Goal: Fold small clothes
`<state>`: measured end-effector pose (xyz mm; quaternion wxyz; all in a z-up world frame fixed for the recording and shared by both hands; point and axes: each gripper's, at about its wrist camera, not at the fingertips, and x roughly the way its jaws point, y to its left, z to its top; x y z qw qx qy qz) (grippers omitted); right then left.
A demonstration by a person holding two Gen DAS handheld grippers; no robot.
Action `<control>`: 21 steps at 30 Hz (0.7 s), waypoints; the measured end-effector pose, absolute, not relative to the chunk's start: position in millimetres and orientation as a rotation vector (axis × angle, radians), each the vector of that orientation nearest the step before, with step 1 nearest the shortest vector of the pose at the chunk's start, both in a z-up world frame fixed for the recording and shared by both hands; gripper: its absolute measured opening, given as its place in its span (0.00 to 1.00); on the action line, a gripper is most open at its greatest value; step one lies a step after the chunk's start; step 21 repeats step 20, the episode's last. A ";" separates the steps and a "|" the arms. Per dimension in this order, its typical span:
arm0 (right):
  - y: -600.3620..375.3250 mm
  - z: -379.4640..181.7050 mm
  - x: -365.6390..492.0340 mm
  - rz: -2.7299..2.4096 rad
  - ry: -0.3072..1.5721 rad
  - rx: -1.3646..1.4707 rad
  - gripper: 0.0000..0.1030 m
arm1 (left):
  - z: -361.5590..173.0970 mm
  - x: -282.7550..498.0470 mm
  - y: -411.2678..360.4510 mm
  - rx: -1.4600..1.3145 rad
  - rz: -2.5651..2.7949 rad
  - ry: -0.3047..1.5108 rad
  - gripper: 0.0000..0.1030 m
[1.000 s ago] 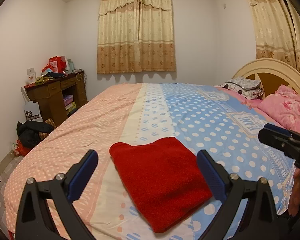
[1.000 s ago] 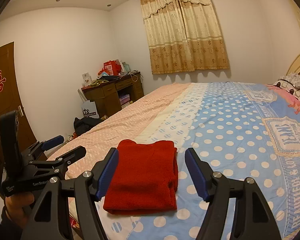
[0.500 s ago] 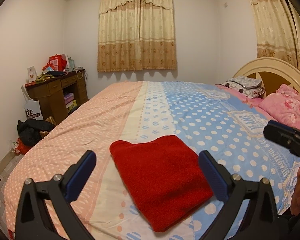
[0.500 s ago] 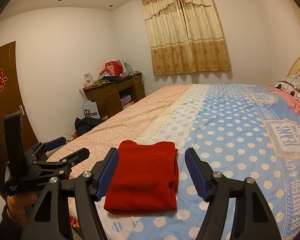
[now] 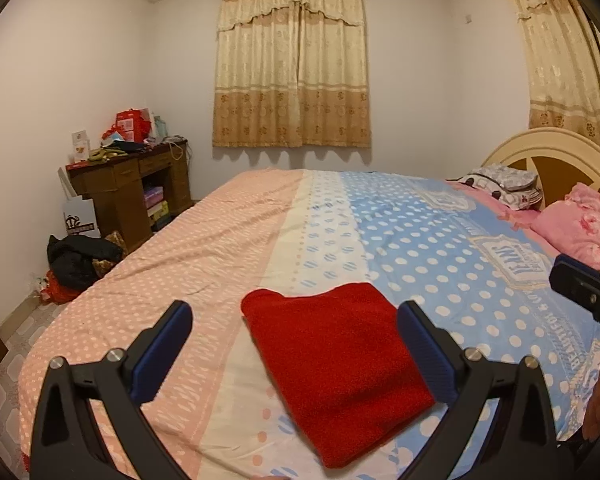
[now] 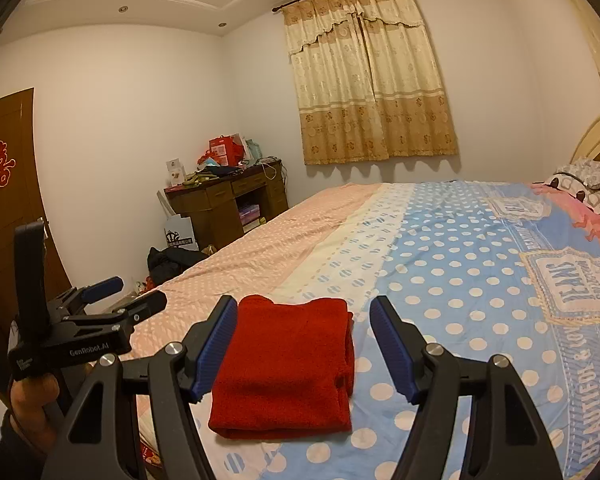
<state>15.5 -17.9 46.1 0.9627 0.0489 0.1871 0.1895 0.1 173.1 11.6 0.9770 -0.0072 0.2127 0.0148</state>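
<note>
A red garment (image 5: pixel 336 364) lies folded into a neat rectangle on the bed's spotted cover (image 5: pixel 440 248), near the front edge; it also shows in the right wrist view (image 6: pixel 288 364). My left gripper (image 5: pixel 296 332) is open and empty, held above and short of the garment. My right gripper (image 6: pixel 304 328) is open and empty, also above the garment's near side. The left gripper shows at the left of the right wrist view (image 6: pixel 120 296), and part of the right one at the right edge of the left wrist view (image 5: pixel 580 292).
Pillows (image 5: pixel 580 228) and a cream headboard (image 5: pixel 548 152) stand at the right. A brown desk (image 5: pixel 132 184) with clutter stands by the left wall, dark clothes (image 5: pixel 80 256) on the floor before it. A door (image 6: pixel 4 200) is at far left.
Both grippers have lifted and drawn back a little from the folded garment, so the views tilt slightly up. The garment has not moved.
</note>
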 end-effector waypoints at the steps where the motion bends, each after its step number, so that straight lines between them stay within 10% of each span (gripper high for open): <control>1: -17.5 45.8 15.2 0.386 0.380 0.099 0.67 | 11.6 0.9 173.2 -0.012 0.033 0.429 1.00; 21: -13.1 39.3 16.5 0.398 0.404 0.076 0.67 | 10.2 2.3 170.6 0.004 0.028 0.411 1.00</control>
